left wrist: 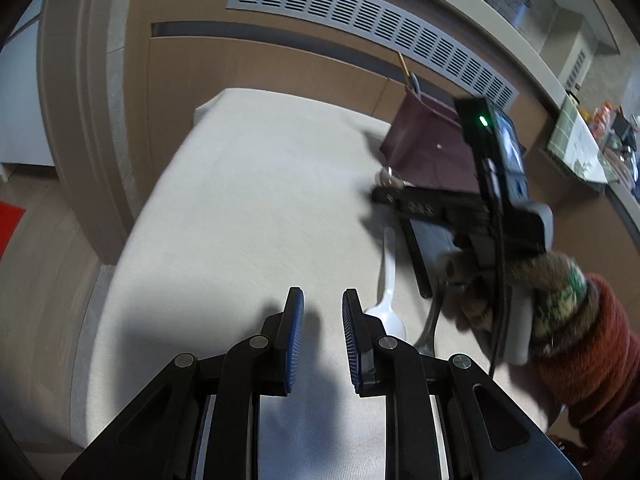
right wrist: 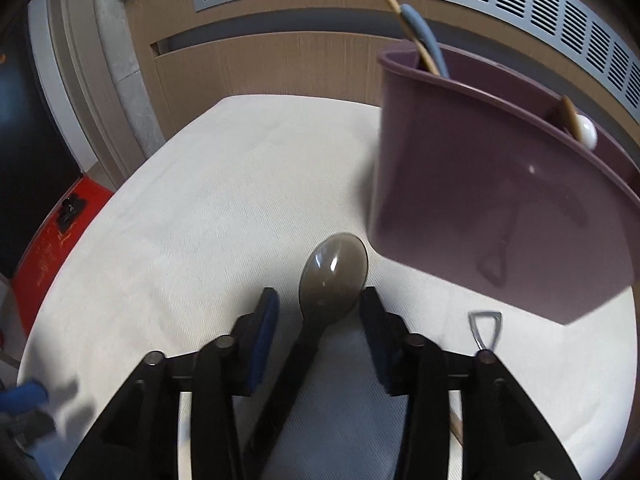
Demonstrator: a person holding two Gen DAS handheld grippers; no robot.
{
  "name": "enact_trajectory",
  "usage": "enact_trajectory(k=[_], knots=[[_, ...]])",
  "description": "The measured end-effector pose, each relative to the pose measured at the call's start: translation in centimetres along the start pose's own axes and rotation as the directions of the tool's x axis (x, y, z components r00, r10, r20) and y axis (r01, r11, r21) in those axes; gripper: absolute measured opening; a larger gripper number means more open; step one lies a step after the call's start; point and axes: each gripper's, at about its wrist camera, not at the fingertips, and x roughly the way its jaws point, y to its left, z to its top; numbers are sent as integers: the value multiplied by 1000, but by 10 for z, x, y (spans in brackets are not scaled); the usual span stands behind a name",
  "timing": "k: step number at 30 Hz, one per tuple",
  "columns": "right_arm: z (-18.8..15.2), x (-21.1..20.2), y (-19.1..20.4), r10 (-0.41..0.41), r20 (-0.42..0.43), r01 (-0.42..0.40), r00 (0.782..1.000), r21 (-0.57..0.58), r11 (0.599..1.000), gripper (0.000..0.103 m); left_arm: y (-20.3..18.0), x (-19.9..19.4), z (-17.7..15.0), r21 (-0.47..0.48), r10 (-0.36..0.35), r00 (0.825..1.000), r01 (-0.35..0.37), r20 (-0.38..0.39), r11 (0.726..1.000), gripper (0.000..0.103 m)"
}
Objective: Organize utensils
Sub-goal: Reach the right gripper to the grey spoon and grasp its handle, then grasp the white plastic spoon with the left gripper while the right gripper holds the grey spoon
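A glossy grey-brown spoon point(right wrist: 334, 268), oval-bowled, lay on the ribbed white cloth point(right wrist: 208, 200) between the parted, blue-padded jaws of the right gripper point(right wrist: 319, 312); the pads were not seen pressing it. Just beside it stood a smooth plum plastic holder point(right wrist: 500, 208), from which a wooden stick point(right wrist: 394, 4) and a blue handle point(right wrist: 424, 32) rose. The left gripper point(left wrist: 323, 312) was held part-open over the cloth, grasping nothing, near one white plastic spoon point(left wrist: 387, 280) and one metal utensil point(left wrist: 430, 328).

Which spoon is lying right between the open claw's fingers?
The dark brown spoon, lying on the white cloth beside the purple holder, with the right claw open around it. The white plastic spoon lies farther back, near the left claw.
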Motion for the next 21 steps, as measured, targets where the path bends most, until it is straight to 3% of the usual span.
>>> enact_trajectory(k=[7, 10, 13, 19, 21], knots=[[9, 6, 4, 8, -32, -8, 999, 5, 1000, 51, 3, 8, -4, -24, -12, 1000, 12, -14, 1000, 21], [7, 4, 1, -9, -7, 9, 1000, -1, 1000, 34, 4, 9, -5, -33, -12, 1000, 12, -13, 999, 21], [3, 0, -4, 30, 12, -30, 999, -8, 1000, 30, 3, 8, -6, -31, -11, 1000, 10, -14, 999, 21], [-24, -57, -24, 101, 124, -101, 987, -6, 995, 30, -9, 2, -10, 28, -34, 999, 34, 6, 999, 22], [-39, -84, -34, 126, 162, -128, 979, -1, 992, 30, -16, 2, -11, 44, -49, 999, 49, 4, 998, 27]])
